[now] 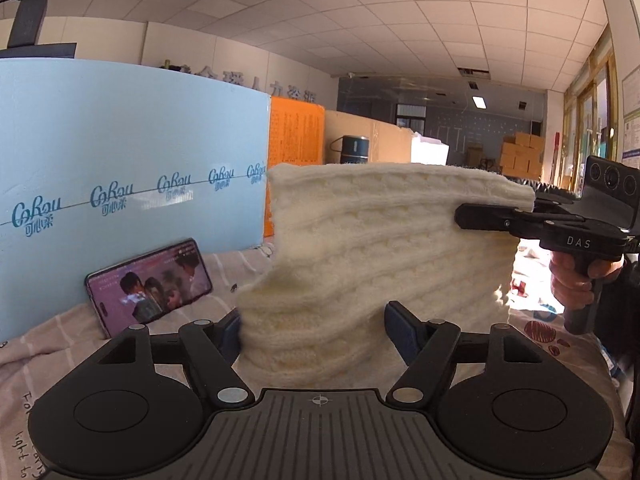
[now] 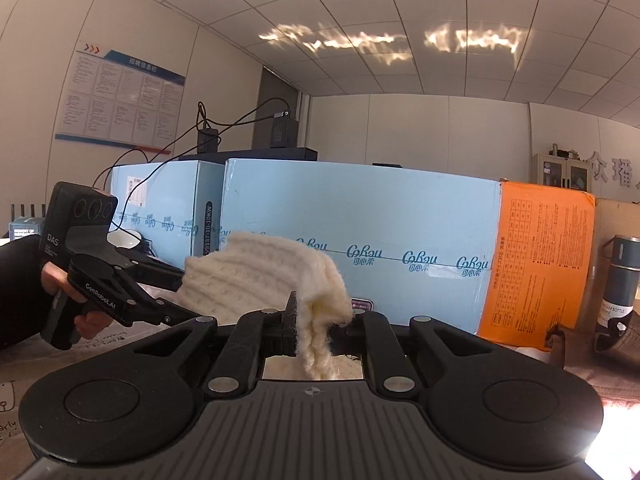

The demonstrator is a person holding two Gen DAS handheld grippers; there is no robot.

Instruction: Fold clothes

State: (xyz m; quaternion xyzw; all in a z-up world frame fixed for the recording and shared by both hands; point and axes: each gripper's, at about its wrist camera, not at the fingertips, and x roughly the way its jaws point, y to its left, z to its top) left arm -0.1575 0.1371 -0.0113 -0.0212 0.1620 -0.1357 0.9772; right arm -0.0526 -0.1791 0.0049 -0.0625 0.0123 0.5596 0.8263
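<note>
While both tools had it up in the air, the cream cable-knit sweater looked soft, thick and floppy.

The right tool was closed tight on a bunched edge, wool squeezed between its jaws. The left tool had its jaws set wide with a fat roll of knit sitting between them; whether it actually pinched, I couldn't tell. The sweater hung between the two, clear above the checked cloth, with the blue carton behind and a phone propped at the near left. My guess: light but bulky, stretchy, sagging wherever unsupported, not slippery. Better to grab at the seams or ribbed hem than mid-panel, since loose knit pulls out of shape.
</note>
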